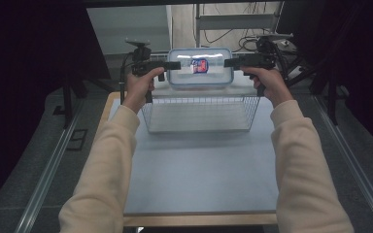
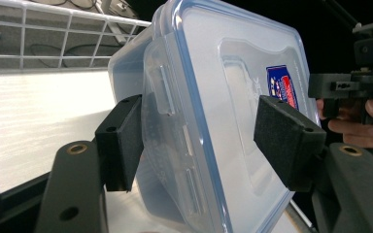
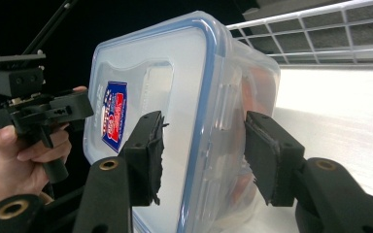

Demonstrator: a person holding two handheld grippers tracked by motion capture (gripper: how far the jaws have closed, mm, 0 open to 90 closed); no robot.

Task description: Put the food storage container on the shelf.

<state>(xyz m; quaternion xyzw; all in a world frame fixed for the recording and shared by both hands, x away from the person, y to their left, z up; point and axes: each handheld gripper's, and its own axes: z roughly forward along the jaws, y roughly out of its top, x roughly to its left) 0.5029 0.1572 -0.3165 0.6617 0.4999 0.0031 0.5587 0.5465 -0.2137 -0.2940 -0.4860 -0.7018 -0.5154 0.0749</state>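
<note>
A clear plastic container (image 1: 200,67) with a blue-rimmed lid and a red and blue label hangs on edge above the far side of a wire basket (image 1: 148,114), lid facing me. My left gripper (image 1: 175,65) holds its left end and my right gripper (image 1: 229,62) its right end. In the left gripper view the container (image 2: 213,73) sits between the jaws of the left gripper (image 2: 204,141), one pad on the base and one on the lid. In the right gripper view the right gripper (image 3: 204,155) clamps the container (image 3: 165,63) the same way.
The basket stands at the far end of a pale table (image 1: 199,165) with a wooden front edge. Dark stands and cables are behind it, and metal rails run along both sides. The opposite hand and gripper (image 2: 340,87) (image 3: 53,114) show past the container.
</note>
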